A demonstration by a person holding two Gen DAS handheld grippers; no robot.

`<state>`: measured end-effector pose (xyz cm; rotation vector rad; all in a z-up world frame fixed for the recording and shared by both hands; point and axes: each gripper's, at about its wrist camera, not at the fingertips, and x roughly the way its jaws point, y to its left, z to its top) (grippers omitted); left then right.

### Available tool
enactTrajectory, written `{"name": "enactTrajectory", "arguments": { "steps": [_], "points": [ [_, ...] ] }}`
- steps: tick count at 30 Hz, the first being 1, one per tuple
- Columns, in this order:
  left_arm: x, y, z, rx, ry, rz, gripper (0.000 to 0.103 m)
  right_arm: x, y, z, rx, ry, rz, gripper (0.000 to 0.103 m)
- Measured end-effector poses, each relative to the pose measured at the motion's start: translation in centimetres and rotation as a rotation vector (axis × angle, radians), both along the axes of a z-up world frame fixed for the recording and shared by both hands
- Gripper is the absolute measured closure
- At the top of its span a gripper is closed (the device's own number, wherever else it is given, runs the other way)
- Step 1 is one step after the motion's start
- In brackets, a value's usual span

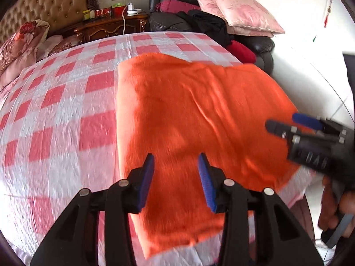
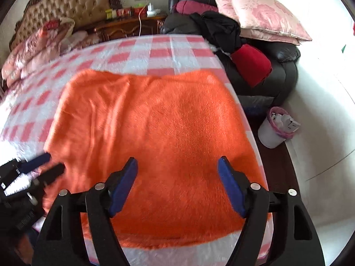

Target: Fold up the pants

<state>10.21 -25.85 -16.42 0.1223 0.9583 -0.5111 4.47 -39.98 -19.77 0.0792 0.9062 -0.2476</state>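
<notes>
Fuzzy orange pants (image 1: 188,110) (image 2: 155,122) lie folded flat near the right edge of a bed covered by a pink-and-white checked sheet (image 1: 66,110) (image 2: 144,51). My left gripper (image 1: 176,157) hovers over the near left part of the pants, its blue pads apart and nothing between them. In the right wrist view the left gripper (image 2: 52,163) shows at the pants' left edge. My right gripper (image 2: 177,161) stands wide open over the near right part of the pants, gripping nothing. The left wrist view catches the right gripper (image 1: 281,122) at the pants' right side, held by a hand (image 1: 337,210).
A padded headboard (image 1: 55,2) and floral bedding (image 1: 20,44) lie far left, with a wooden nightstand (image 1: 111,26) behind. A black sofa (image 2: 286,66) with pink cushions (image 2: 261,13), dark clothes and a red cushion (image 2: 253,64) borders the bed's right side. A white waste bin (image 2: 270,133) stands on the floor.
</notes>
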Motion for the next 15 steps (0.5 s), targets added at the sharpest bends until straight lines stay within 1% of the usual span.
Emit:
{"name": "enactTrajectory", "arguments": {
  "steps": [1,3,6,7,8,11,13,15],
  "points": [
    [-0.3,0.0,-0.2,0.006,0.003,-0.006,0.056,-0.3,0.1,0.2,-0.01,-0.002,-0.009,0.03],
    [-0.7,0.2,-0.9,0.021,0.018,-0.001,0.055,-0.8,0.2,0.0,-0.048,0.019,-0.037,0.03],
    [-1.0,0.3,-1.3,0.034,0.036,0.009,0.052,-0.8,-0.4,-1.7,-0.068,0.096,-0.06,0.029],
    [-1.0,0.4,-1.3,0.039,0.033,0.013,0.051,-1.0,-0.4,-1.9,-0.071,0.099,-0.055,0.028],
    [-1.1,0.5,-1.1,0.039,0.028,0.019,0.051,-1.3,-0.3,-1.7,-0.083,0.091,-0.059,0.028],
    [-2.1,0.9,0.1,0.02,0.006,0.027,0.05,-2.5,-0.3,-0.5,-0.062,0.06,-0.077,0.028],
    [-3.0,1.1,1.2,0.014,-0.02,0.026,0.042,-3.5,-0.1,0.4,-0.067,0.036,-0.086,0.028],
    [-3.8,1.2,2.1,-0.001,-0.028,0.028,0.04,-4.4,0.1,1.2,-0.068,0.021,-0.089,0.028]
  ]
}}
